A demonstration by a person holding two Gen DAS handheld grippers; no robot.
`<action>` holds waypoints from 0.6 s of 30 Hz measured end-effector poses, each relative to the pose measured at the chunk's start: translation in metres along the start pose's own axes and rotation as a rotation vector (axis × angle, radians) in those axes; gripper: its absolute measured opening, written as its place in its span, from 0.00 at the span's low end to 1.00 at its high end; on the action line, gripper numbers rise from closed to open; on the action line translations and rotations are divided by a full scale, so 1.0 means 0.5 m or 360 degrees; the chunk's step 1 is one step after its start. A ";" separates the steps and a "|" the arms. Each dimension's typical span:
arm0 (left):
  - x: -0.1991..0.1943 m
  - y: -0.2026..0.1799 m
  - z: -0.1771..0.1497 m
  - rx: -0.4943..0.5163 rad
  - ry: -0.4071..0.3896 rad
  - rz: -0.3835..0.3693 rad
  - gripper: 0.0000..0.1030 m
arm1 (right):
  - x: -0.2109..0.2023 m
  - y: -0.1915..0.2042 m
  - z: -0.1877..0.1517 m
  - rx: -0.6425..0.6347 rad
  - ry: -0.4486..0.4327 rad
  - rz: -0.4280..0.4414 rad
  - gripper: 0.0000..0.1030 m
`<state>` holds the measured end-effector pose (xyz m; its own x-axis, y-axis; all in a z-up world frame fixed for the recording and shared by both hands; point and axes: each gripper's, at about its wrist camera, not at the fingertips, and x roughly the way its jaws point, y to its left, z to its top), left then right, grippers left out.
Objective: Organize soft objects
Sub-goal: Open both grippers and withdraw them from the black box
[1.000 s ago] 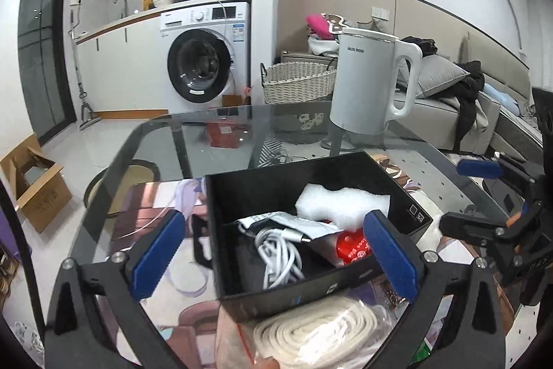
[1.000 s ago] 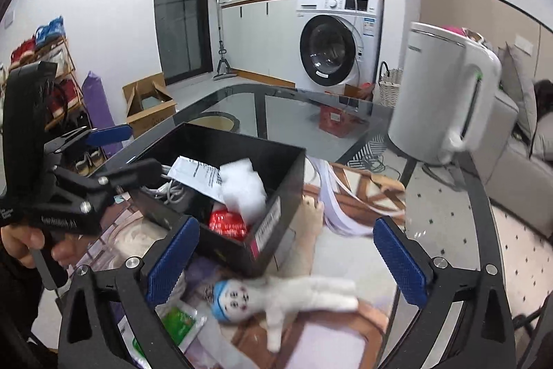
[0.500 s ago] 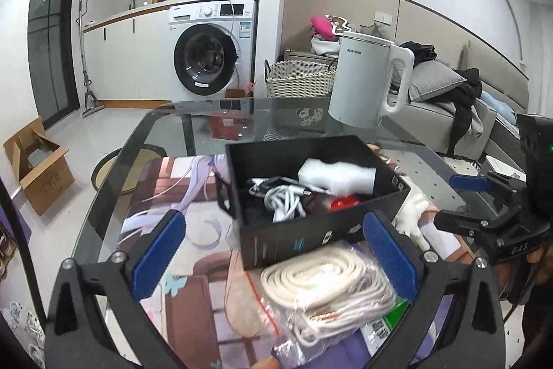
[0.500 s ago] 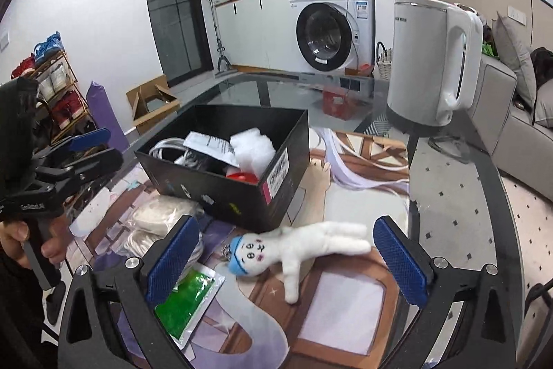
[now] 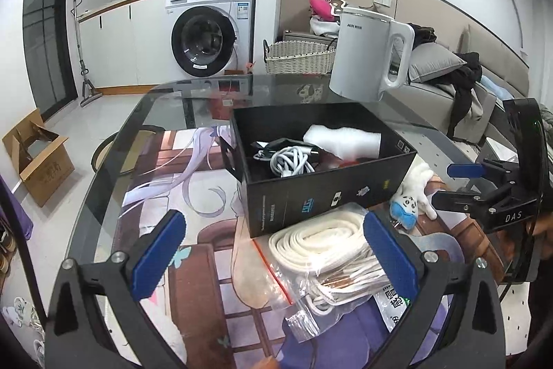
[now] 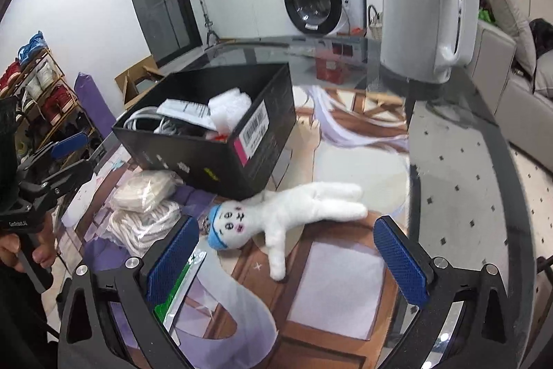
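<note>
A white plush doll with a blue cap (image 6: 276, 218) lies on the table just in front of my open, empty right gripper (image 6: 287, 260); it also shows in the left wrist view (image 5: 413, 192). A black box (image 5: 321, 161) holds white cables, white foam and a red item; it also shows in the right wrist view (image 6: 221, 130). A clear bag of white rope (image 5: 331, 251) lies in front of the box, between the fingers of my open, empty left gripper (image 5: 273, 256). The right gripper appears at the right of the left view (image 5: 484, 185).
A white electric kettle (image 5: 371, 54) stands on the glass table (image 6: 459, 161) behind the box. A green packet (image 6: 176, 286) and more bagged rope (image 6: 145, 189) lie left of the doll. A printed mat covers the table.
Both grippers have pulled back from the box and lowered. The doll is now central before the right gripper, and the rope bag sits between the left fingers.
</note>
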<state>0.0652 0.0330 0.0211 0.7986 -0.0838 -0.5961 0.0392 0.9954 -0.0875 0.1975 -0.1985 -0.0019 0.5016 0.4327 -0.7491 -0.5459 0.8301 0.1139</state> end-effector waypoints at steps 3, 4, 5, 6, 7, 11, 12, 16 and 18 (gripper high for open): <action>0.005 -0.005 -0.002 0.0002 0.0018 -0.0009 1.00 | 0.014 -0.003 -0.004 0.0024 0.0033 0.0016 1.00; 0.006 -0.008 -0.003 0.0013 0.0022 -0.0015 1.00 | 0.019 -0.001 -0.006 0.0019 0.0049 0.0025 1.00; 0.007 -0.010 -0.004 0.0022 0.0024 -0.0018 1.00 | 0.026 0.001 -0.007 0.0013 0.0065 0.0030 1.00; 0.008 -0.013 -0.004 0.0028 0.0024 -0.0020 1.00 | 0.030 0.004 -0.008 0.0006 0.0079 0.0035 1.00; 0.009 -0.014 -0.006 0.0030 0.0024 -0.0023 1.00 | 0.034 0.008 -0.009 0.0002 0.0087 0.0036 1.00; 0.023 -0.014 -0.012 0.0025 0.0057 -0.0020 1.00 | 0.052 0.022 -0.012 -0.0015 0.0112 0.0041 1.00; 0.026 -0.013 -0.012 0.0024 0.0062 -0.0022 1.00 | 0.056 0.027 -0.013 -0.0020 0.0118 0.0041 1.00; 0.030 -0.014 -0.013 0.0022 0.0071 -0.0038 1.00 | 0.075 0.046 -0.013 -0.0036 0.0135 0.0029 1.00; 0.031 -0.014 -0.014 0.0022 0.0076 -0.0038 1.00 | 0.080 0.054 -0.012 -0.0058 0.0126 0.0007 1.00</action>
<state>0.0733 0.0247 0.0068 0.7677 -0.1091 -0.6315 0.0662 0.9936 -0.0912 0.1985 -0.1608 -0.0327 0.4456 0.4058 -0.7980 -0.5727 0.8143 0.0943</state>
